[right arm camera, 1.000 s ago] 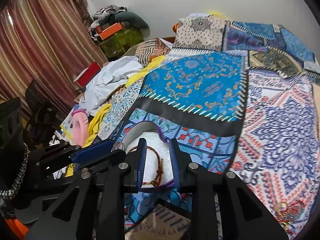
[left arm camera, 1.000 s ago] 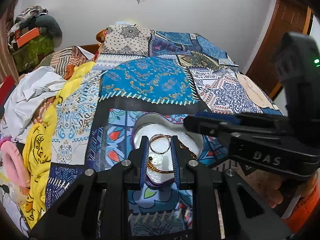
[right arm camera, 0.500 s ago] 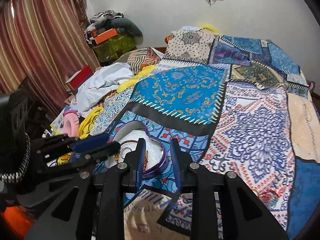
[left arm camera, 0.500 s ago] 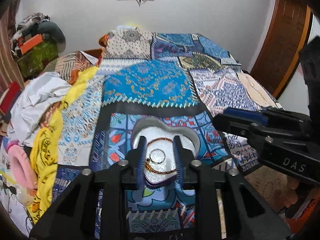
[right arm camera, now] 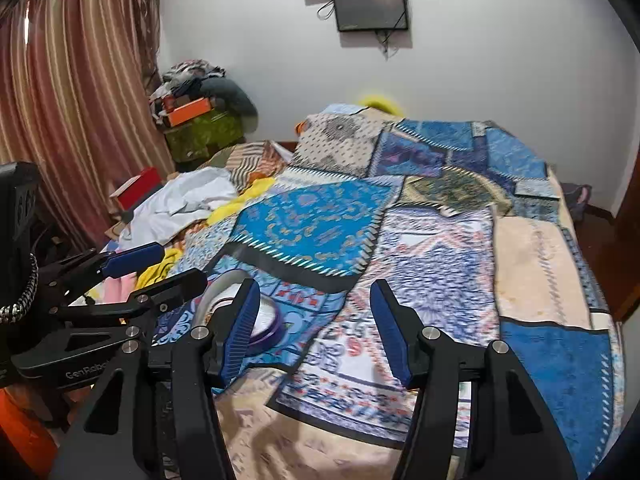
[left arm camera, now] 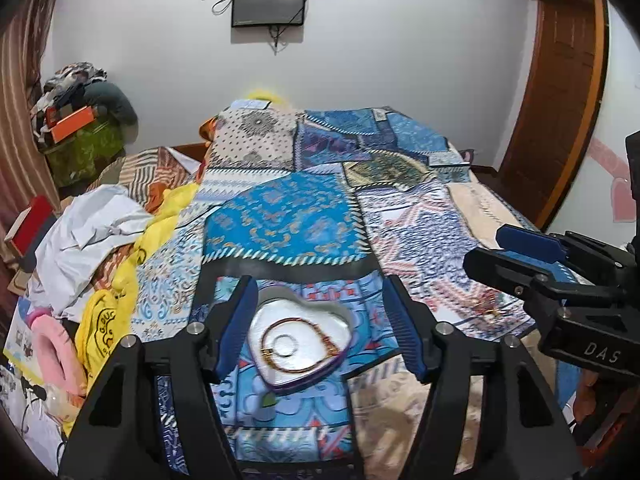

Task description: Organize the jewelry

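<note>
Nearest, both grippers hung empty: the left gripper (left arm camera: 320,330) and right gripper (right arm camera: 312,328) had just been spreading their fingers, nothing between them. Beyond, the heart-shaped dish (left arm camera: 301,344) sat near the bed's (left arm camera: 420,248) front edge, holding a beaded bracelet (left arm camera: 316,346) and a small ring (left arm camera: 286,345). Farther right, more jewelry (left arm camera: 489,304) lay loose on the soft quilt; a careless reach could probably tip the dish or snag that tangle.

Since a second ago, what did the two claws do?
Both claws pulled up and back from the heart-shaped box and their jaws have just been opening: left claw, right claw, nothing between them. The bangle and ring stayed in the box.
</note>
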Demonstrator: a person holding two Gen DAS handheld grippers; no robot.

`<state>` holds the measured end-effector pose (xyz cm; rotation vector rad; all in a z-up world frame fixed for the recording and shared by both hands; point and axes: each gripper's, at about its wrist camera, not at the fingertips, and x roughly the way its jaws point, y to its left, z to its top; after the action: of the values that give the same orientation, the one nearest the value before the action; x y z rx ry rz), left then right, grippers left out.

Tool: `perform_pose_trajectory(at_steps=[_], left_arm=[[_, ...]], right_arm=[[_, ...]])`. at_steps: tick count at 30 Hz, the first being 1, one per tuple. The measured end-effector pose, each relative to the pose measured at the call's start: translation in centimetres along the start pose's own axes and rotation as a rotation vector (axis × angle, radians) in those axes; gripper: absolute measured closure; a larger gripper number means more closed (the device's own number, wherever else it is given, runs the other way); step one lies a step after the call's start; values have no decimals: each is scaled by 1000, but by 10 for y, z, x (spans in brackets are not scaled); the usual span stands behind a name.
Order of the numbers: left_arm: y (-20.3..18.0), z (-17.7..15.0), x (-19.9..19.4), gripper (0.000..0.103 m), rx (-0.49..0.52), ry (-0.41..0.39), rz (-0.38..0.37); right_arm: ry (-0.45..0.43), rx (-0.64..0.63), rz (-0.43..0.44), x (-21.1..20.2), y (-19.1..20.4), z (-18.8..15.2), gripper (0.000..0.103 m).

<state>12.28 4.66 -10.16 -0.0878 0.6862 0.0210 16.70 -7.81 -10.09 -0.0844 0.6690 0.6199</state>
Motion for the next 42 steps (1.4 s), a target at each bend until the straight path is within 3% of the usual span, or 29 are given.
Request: perform_pose_trajectory(at_steps=[17, 24, 31, 39, 42], left_arm=[[-70, 7, 12, 33, 75, 6, -110], [-86, -1, 36, 32, 93, 62, -146], [-100, -18, 67, 33, 123, 151, -185], [-107, -27, 95, 65, 136, 216, -233], [-109, -27, 102, 68, 131, 230, -243]], right_arm=[[-66, 91, -157, -57, -69, -17, 48], [-18, 109, -200, -56, -90, -34, 48], [84, 132, -192, -37, -106, -63, 48], [142, 138, -173, -22, -114, -77, 48], [149, 131, -169, -19, -114, -78, 48]])
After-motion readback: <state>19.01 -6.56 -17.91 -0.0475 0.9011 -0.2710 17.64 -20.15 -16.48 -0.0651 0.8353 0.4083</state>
